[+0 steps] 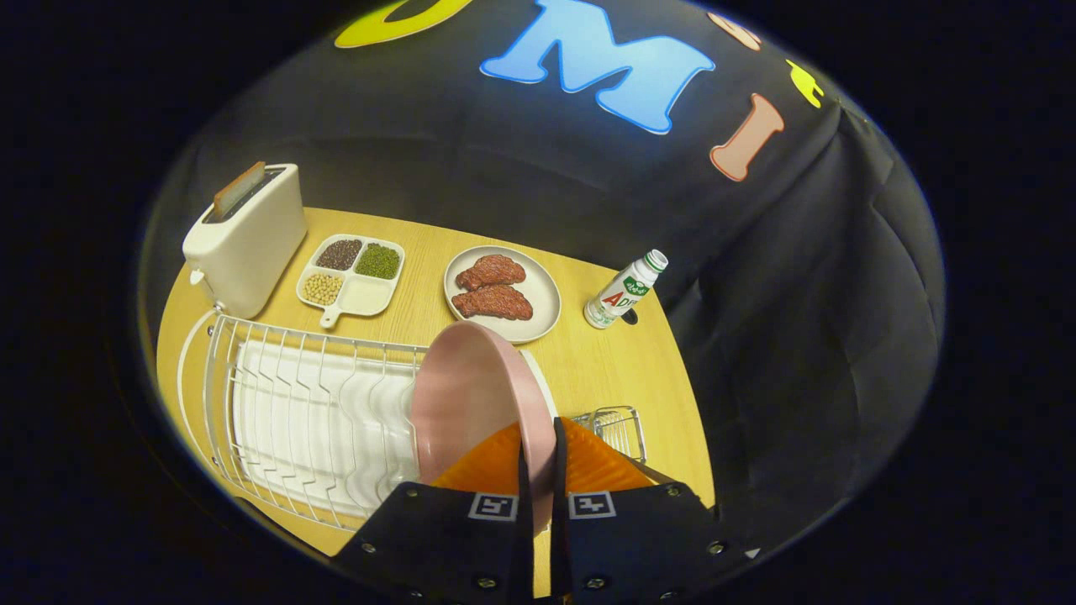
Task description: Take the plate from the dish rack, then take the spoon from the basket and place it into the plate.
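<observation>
While the tool point(538, 449) pinches the pink plate point(471, 395) by its rim, both fingers pressing, the plate stands upright over the dish rack point(294, 403). Lift straight up, clearing the wires, then carry toward two o'clock onto bare desk point(605, 361).

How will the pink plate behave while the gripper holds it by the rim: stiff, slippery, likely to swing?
The pink plate looks rigid, so it probably will not bend. Its surface seems smooth, so it may slip. The gripper pinches only its rim, edge-on above the dish rack, so it might pivot.
</observation>
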Demonstrator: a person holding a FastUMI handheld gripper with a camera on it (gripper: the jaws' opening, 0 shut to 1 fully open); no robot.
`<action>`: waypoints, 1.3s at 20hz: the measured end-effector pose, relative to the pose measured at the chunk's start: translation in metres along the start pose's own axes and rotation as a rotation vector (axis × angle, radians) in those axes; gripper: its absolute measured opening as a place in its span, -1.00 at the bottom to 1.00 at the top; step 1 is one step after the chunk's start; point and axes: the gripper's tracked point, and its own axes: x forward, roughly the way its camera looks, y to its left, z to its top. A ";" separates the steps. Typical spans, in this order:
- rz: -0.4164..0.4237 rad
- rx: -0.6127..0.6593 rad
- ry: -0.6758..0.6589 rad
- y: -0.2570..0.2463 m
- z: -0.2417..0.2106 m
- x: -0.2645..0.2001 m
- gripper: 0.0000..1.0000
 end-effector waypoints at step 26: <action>0.520 0.160 0.141 -0.065 -0.209 -0.049 -0.85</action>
